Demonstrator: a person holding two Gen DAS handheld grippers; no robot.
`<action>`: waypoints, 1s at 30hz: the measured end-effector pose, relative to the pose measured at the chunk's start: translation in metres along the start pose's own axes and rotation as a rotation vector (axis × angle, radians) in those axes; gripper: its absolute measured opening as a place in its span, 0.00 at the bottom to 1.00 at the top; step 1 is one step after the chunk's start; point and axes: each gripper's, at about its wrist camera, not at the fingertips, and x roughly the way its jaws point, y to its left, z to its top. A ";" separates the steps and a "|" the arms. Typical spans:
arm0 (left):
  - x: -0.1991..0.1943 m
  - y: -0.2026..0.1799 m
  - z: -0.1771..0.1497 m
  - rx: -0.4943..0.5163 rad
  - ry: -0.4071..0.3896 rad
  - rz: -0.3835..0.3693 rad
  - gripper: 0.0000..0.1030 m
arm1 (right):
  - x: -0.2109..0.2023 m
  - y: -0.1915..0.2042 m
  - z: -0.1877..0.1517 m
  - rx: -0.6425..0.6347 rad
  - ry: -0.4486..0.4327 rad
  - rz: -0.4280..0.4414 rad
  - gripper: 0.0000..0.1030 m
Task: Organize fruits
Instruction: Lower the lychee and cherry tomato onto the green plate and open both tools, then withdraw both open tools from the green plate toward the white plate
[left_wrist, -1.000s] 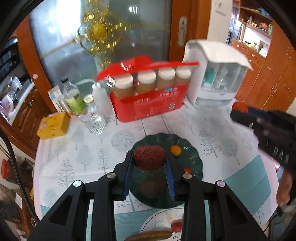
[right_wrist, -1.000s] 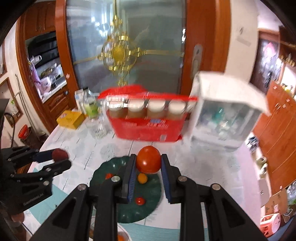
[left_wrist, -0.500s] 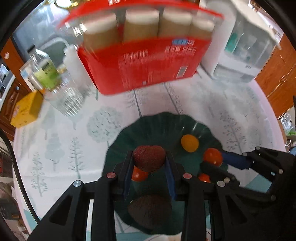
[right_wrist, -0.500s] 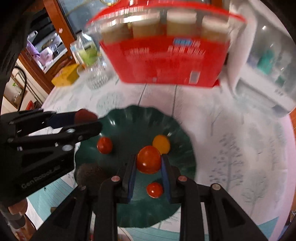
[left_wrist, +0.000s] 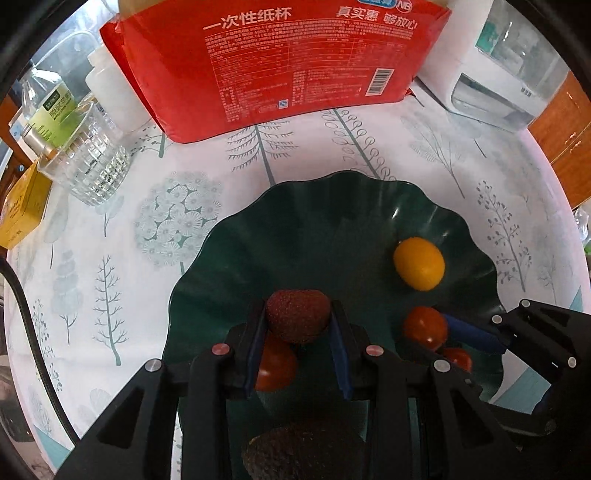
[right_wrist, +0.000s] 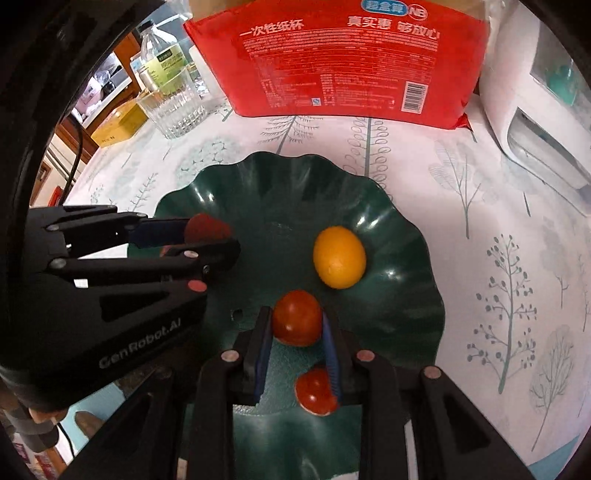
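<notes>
Left tongs (left_wrist: 298, 345) clamp a lychee (left_wrist: 297, 314), right tongs (right_wrist: 297, 343) a tomato (right_wrist: 296, 316) (both poised over green plate (right_wrist: 402, 236) for release).

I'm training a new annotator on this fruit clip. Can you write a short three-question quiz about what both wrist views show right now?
1. True or false: the right gripper is closed on a tomato.
2. What does the left gripper hold? A) a dark red bumpy fruit B) a banana C) a lime
3. Fill in: the loose orange fruit lies on the green ____.

Key
1. True.
2. A, the dark red bumpy fruit.
3. Plate.
</notes>
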 end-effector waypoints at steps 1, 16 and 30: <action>0.000 0.000 -0.001 0.004 -0.003 -0.002 0.37 | 0.000 0.000 0.000 0.004 -0.004 0.002 0.28; -0.028 0.000 -0.010 0.007 -0.063 -0.016 0.70 | -0.023 0.007 -0.005 -0.017 -0.082 -0.005 0.38; -0.062 0.007 -0.024 -0.001 -0.100 0.018 0.74 | -0.047 0.017 -0.010 -0.024 -0.092 -0.034 0.38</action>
